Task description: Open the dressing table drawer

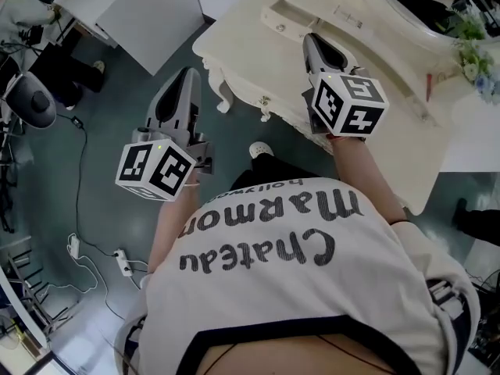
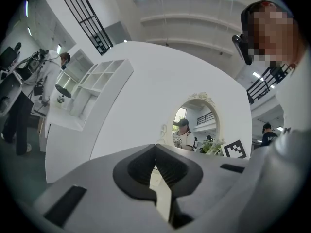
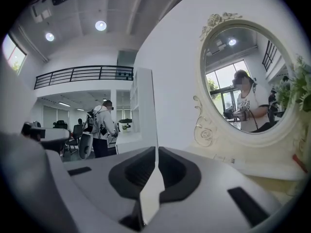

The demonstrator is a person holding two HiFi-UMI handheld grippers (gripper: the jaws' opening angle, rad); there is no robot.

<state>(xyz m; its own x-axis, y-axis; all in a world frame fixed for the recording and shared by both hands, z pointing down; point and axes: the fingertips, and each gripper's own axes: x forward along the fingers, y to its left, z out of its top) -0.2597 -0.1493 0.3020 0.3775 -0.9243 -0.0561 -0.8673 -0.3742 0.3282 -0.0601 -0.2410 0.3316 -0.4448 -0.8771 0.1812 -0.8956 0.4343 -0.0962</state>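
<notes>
The cream dressing table (image 1: 391, 143) fills the upper right of the head view, with a carved front edge and a curved leg (image 1: 223, 92). Its drawer front is not plainly visible from above, so I cannot tell whether it stands open. My right gripper (image 1: 310, 39) hovers over the table top, pointing at the oval mirror (image 3: 243, 76); its jaws meet at the tips with nothing between them. My left gripper (image 1: 189, 73) hangs over the floor to the left of the table, off its corner. It is also shut and empty, and faces the mirror (image 2: 197, 123) from farther away.
Flowers (image 1: 473, 41) stand at the table's far right. A white cabinet (image 1: 133, 10) is at the back left, an office chair (image 1: 31, 100) at the far left. A cable and power strip (image 1: 123, 262) lie on the grey floor. People stand in the background (image 3: 103, 125).
</notes>
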